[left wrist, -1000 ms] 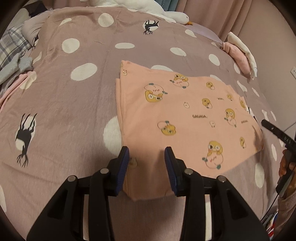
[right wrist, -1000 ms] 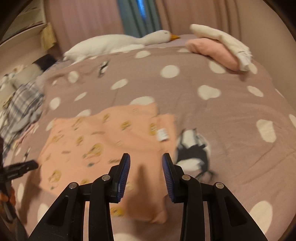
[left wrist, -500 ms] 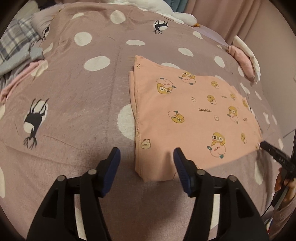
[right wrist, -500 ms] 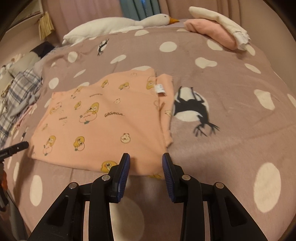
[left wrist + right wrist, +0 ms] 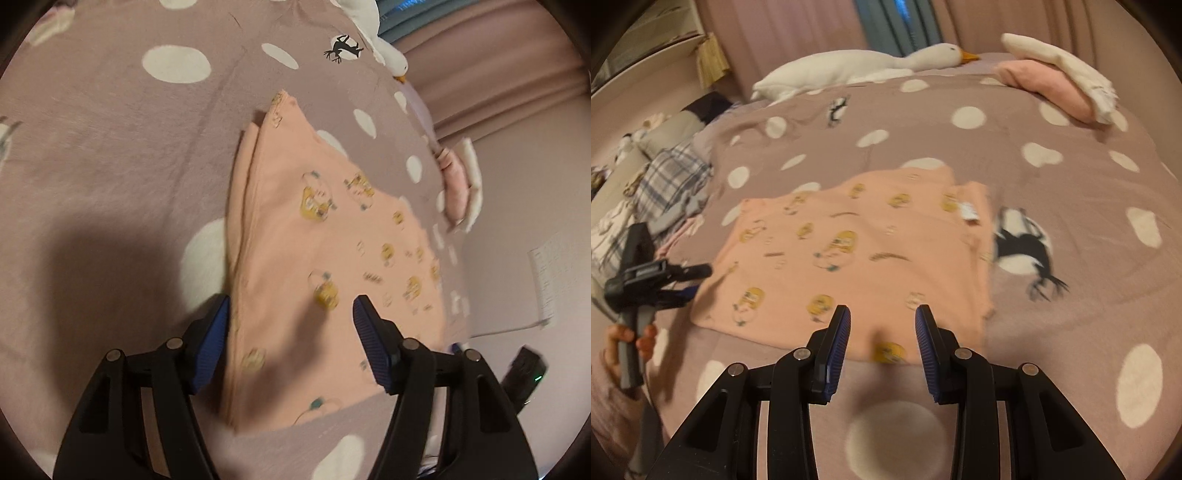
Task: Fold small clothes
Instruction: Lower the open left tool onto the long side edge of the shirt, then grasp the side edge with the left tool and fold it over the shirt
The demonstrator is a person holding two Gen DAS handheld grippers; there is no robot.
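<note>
A peach garment printed with yellow cartoon figures lies folded flat on the mauve spotted bedspread; it also shows in the right wrist view. My left gripper is open and empty, low over the garment's near left corner. My right gripper is open and empty, just above the garment's near edge. The left gripper also shows in the right wrist view, at the garment's left end, held in a hand.
A white goose plush lies at the bed's far edge. Folded pink and cream clothes sit at the far right. A plaid garment pile lies at the left. A dark device sits off the bed's right side.
My left gripper has opened wider, tilted and moved down close over the garment's corner. My right gripper has opened wider and drawn back a little. The garment has not moved.
</note>
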